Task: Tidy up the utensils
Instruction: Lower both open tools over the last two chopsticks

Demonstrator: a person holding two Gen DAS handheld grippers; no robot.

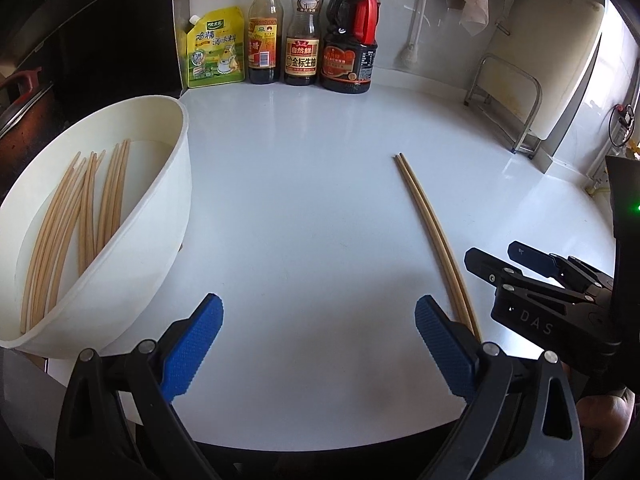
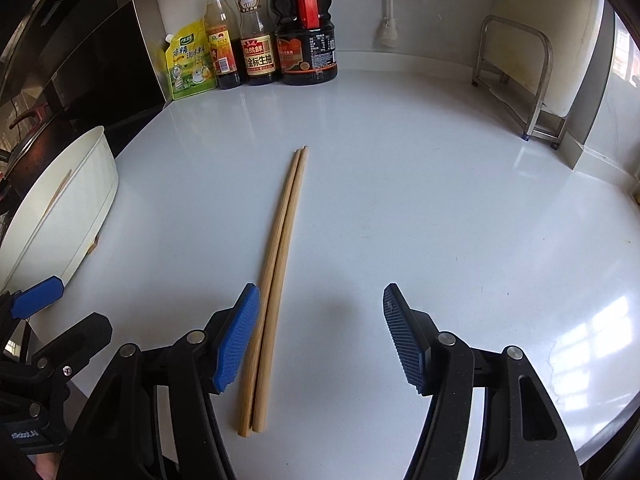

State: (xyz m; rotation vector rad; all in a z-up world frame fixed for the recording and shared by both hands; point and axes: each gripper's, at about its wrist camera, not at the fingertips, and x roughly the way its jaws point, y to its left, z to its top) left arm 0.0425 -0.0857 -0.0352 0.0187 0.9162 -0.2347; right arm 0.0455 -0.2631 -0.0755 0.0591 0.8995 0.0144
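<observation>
Two wooden chopsticks [image 2: 276, 264] lie side by side on the white counter, pointing away toward the bottles; in the left wrist view the same pair [image 1: 432, 232] lies to the right. My right gripper [image 2: 320, 332] is open, and the pair lies between its jaws, close beside the left blue pad [image 2: 236, 340]. My left gripper [image 1: 318, 344] is open over bare counter with nothing between its pads. A white tub [image 1: 160, 240] at the left holds several more chopsticks [image 1: 80, 216]. The right gripper [image 1: 520, 260] also shows at the right edge of the left wrist view.
Three sauce bottles [image 1: 304, 36] and a yellow seasoning pouch [image 1: 214, 48] stand along the back wall. A metal rack [image 1: 508, 100] with a white board leans at the back right. A dark pot [image 1: 20, 120] sits left of the tub, by the counter edge.
</observation>
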